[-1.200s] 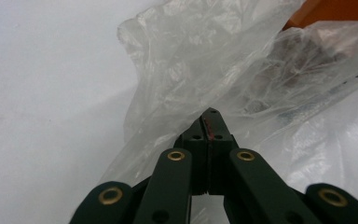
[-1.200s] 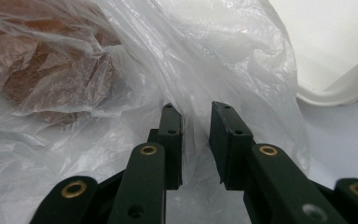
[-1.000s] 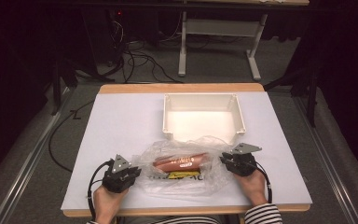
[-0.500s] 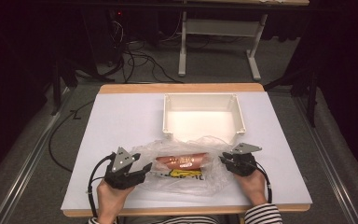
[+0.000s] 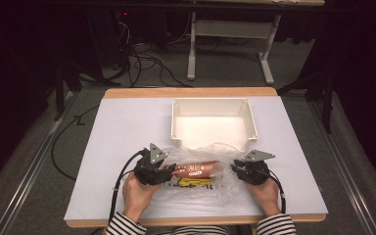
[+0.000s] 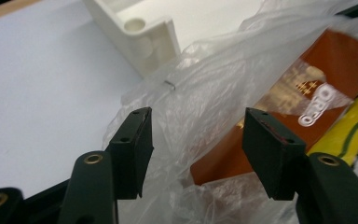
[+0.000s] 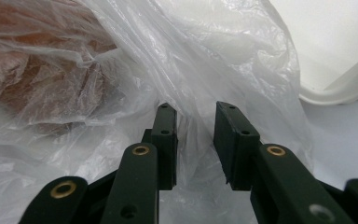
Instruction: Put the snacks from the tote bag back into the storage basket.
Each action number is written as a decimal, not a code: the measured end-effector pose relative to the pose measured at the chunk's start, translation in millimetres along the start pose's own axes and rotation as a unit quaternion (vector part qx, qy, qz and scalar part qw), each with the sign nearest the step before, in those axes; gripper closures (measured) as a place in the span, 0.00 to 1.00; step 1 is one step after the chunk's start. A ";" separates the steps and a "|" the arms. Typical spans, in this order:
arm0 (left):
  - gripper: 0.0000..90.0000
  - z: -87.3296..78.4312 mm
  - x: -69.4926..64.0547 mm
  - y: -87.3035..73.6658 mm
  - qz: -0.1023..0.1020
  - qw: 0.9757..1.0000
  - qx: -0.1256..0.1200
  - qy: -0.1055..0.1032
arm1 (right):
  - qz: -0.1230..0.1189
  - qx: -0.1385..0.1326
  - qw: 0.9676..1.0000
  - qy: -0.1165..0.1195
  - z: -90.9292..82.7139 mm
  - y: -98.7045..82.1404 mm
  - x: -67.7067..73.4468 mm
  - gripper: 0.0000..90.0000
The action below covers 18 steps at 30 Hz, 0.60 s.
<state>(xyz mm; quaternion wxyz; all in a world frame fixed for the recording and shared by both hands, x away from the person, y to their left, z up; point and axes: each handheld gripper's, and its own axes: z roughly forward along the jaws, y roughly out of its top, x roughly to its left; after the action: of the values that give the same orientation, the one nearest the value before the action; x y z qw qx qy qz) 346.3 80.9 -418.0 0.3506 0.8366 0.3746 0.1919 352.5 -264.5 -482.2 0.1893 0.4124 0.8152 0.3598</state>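
The clear plastic bag [image 5: 210, 174] lay crumpled near the tabletop's front edge, just before the white tray [image 5: 213, 122], holding 1 brown packet [image 5: 198, 169] and 1 yellow item [image 5: 194, 183]. The left gripper [image 5: 169, 172] had just opened, moved inward, its jaws straddling the film unpinched. The right gripper [image 5: 236, 169], jaws slightly parted after opening a little, no longer pinched the film between them.

A crumpled clear plastic bag [image 5: 210, 171] lies at the near middle of the table, its far edge touching the near wall of the white tray. Inside it, lying lengthwise left to right, is a reddish-brown packet [image 5: 196, 169] with pale lettering, and just nearer, a yellow packet [image 5: 193, 183].
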 end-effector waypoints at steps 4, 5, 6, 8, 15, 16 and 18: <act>0.47 -0.3 3.2 -7.0 -0.002 1.000 0.013 0.013 | 0.001 0.000 1.000 0.002 0.0 0.0 -0.6 0.78; 0.48 -0.7 4.4 -9.8 -0.003 1.000 0.016 0.016 | 0.001 0.000 1.000 0.003 0.0 0.0 -0.7 0.77; 0.48 -0.9 5.8 -12.7 -0.004 1.000 0.021 0.018 | 0.001 0.000 1.000 0.003 0.0 0.0 -0.7 0.77; 0.51 -3.0 8.5 -18.4 -0.016 1.000 0.017 0.010 | 0.002 0.000 1.000 0.005 0.1 0.0 -0.9 0.77; 0.51 -12.1 11.1 -29.1 -0.022 1.000 0.014 0.007 | -0.001 0.000 1.000 0.004 0.1 0.0 -0.8 0.76; 0.51 -13.9 11.0 -31.5 -0.024 1.000 0.012 0.003 | -0.001 -0.001 1.000 0.005 0.1 0.0 -0.9 0.76; 0.52 -16.8 12.6 -37.0 -0.037 0.999 0.005 -0.014 | 0.000 0.000 1.000 0.005 0.1 0.0 -0.8 0.76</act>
<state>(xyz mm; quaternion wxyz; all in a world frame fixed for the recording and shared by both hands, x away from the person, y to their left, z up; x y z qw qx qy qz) 326.5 115.5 -432.8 0.3583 0.8264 0.4016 0.1655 353.0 -265.1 -482.2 0.1851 0.4107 0.8160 0.3622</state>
